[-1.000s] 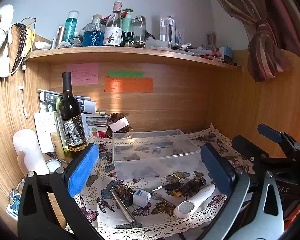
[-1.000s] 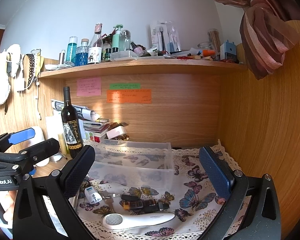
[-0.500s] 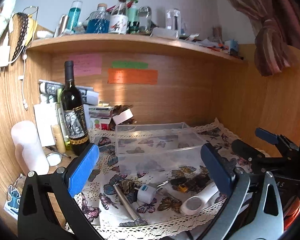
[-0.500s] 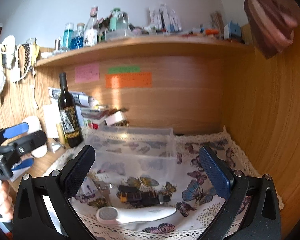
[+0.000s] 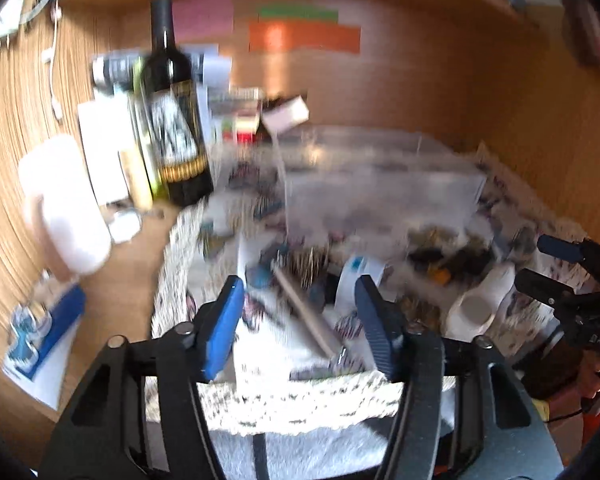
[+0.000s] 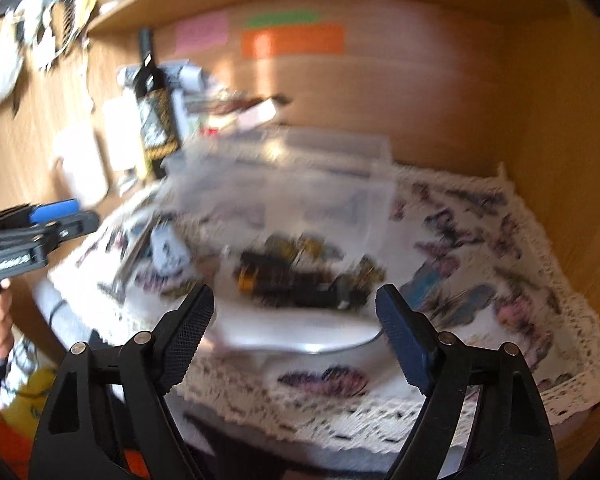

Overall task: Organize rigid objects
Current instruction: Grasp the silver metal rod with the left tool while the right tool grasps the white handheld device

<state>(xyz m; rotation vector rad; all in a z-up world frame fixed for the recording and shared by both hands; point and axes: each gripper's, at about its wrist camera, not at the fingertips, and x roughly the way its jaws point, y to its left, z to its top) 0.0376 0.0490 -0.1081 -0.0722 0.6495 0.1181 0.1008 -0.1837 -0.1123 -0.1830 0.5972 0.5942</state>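
A wooden desk carries a butterfly-print cloth with a lace edge. On the cloth sit a clear plastic box, a white handheld device, a metal rod and blurred dark items. A wine bottle and a white container stand on bare wood.

On the cloth, the clear box sits behind the dark gadget, and the long handheld device lies before that. The wine bottle stands left of the box.
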